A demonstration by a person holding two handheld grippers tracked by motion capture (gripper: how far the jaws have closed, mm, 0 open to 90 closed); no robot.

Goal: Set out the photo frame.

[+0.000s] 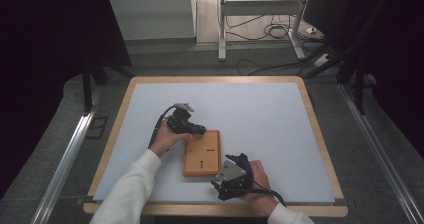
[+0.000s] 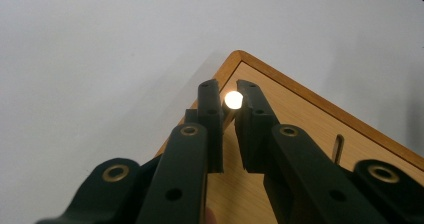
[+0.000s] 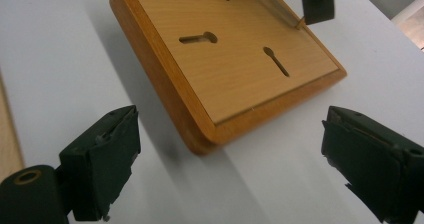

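One wooden board point(image 1: 202, 153) lies flat on the pale sheet point(image 1: 260, 114) covering a wood-edged table point(image 1: 314, 119), near the front. The left gripper point(image 2: 229, 100) has its jaws nearly together on a small bright peg point(image 2: 233, 99) at the board's corner. The right gripper point(image 3: 225, 159) is spread wide, just off another corner. Beyond the table: grey floor, cables point(image 1: 272, 31), a metal stand point(image 1: 223, 24).

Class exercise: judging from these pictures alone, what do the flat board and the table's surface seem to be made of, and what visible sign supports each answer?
Flat board: probably wood with a smooth, lightly glossy finish; fine grain shows on its pale face, inside a darker orange-brown rim with rounded corners. It could be veneer.
Table surface: a matte pale sheet, perhaps laminate or a mat; no grain or weave shows. The table's edge looks like light wood.
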